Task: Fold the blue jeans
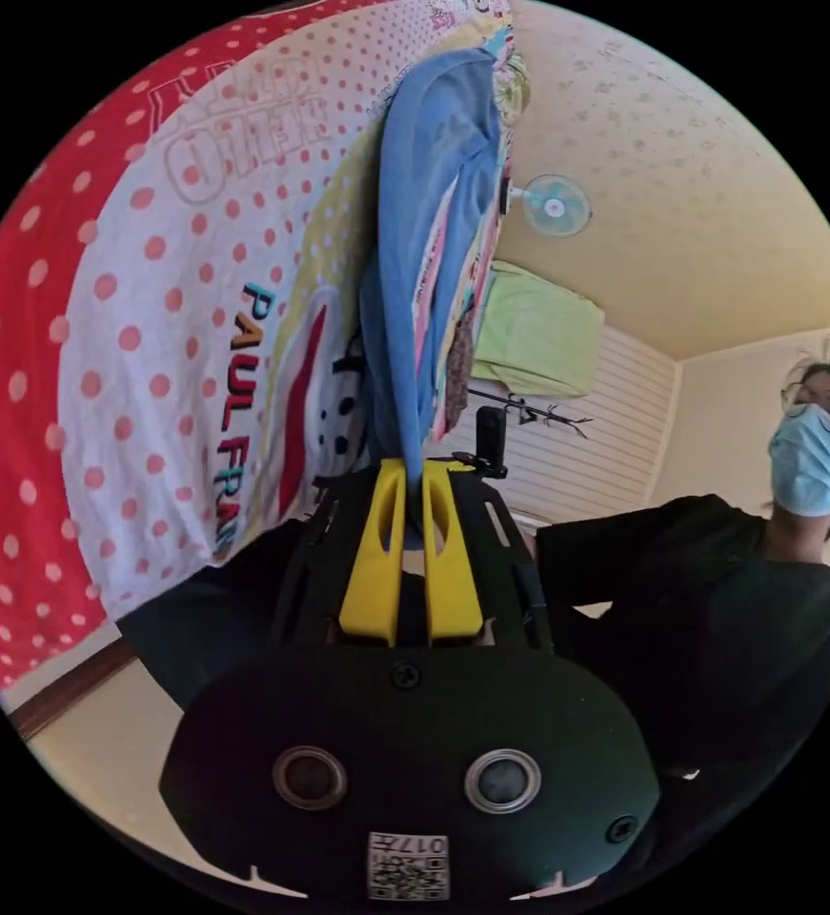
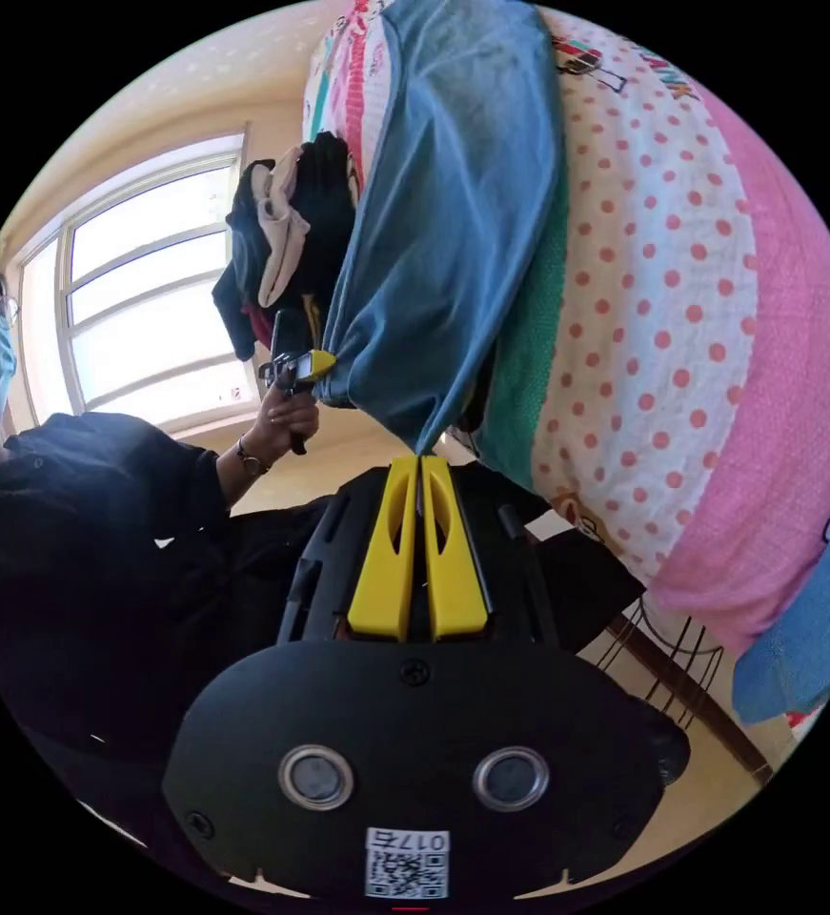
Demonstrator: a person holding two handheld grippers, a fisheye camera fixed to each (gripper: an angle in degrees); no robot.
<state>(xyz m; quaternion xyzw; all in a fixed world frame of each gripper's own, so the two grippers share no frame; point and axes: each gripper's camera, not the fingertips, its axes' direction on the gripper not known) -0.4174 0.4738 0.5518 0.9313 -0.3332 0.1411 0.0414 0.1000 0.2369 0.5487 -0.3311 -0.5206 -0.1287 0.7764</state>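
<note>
The jeans (image 1: 434, 238) are soft blue cloth with a matt, faintly mottled face. The bedspread (image 1: 176, 315) is thin printed cloth, smooth and matt. The left gripper (image 1: 413, 477) and the right gripper (image 2: 419, 467) carry jaws of smooth yellow plastic with a slight sheen, set on a matt black plastic body with dark screw heads. The ceiling (image 1: 700, 191) looks like pale, lightly patterned paper. A bed rail (image 2: 691, 705) looks like dark polished wood.
</note>
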